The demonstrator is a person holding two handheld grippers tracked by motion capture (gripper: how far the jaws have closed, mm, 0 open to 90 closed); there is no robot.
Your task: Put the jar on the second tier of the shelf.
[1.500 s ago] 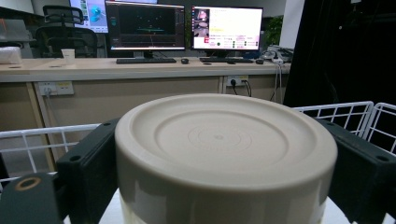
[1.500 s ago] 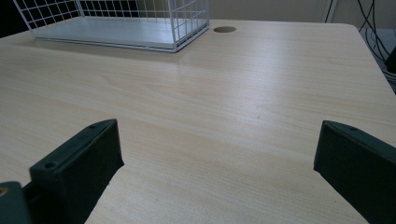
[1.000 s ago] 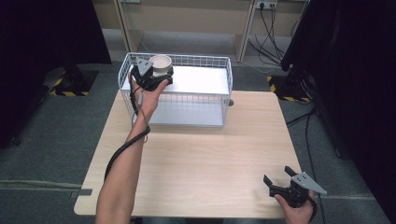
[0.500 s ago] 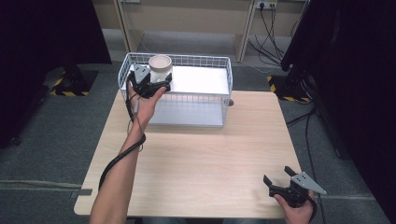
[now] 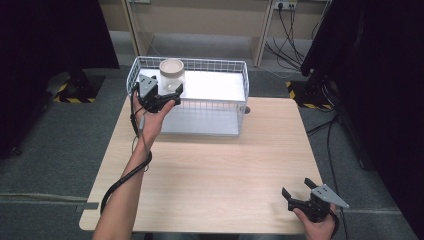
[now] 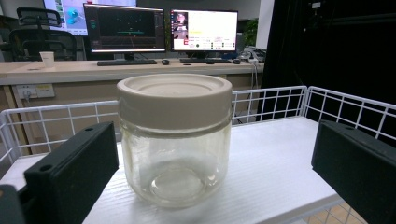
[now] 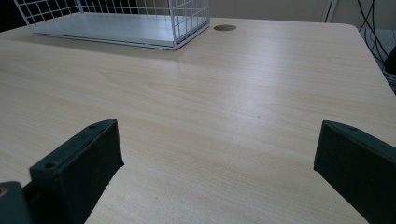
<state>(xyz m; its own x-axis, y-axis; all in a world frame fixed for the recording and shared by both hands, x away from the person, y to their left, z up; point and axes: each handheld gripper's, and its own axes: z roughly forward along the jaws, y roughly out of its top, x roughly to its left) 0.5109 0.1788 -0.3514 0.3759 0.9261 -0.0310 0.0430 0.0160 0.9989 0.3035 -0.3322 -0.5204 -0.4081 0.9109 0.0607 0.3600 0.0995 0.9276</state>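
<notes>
Both jaws of left gripper [image 6: 205, 172] wide apart around jar [image 6: 174, 137], untouching.

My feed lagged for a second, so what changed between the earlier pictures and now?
The left gripper drew back toward the person from the jar; its jaws stand open and apart from the glass. The jar sits upright on the white shelf of the wire rack. The right gripper stayed open at the table's near right corner.

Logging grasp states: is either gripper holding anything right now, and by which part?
Nothing is held. The left gripper has open jaws either side of the jar, not touching; the right gripper is open too.
</notes>
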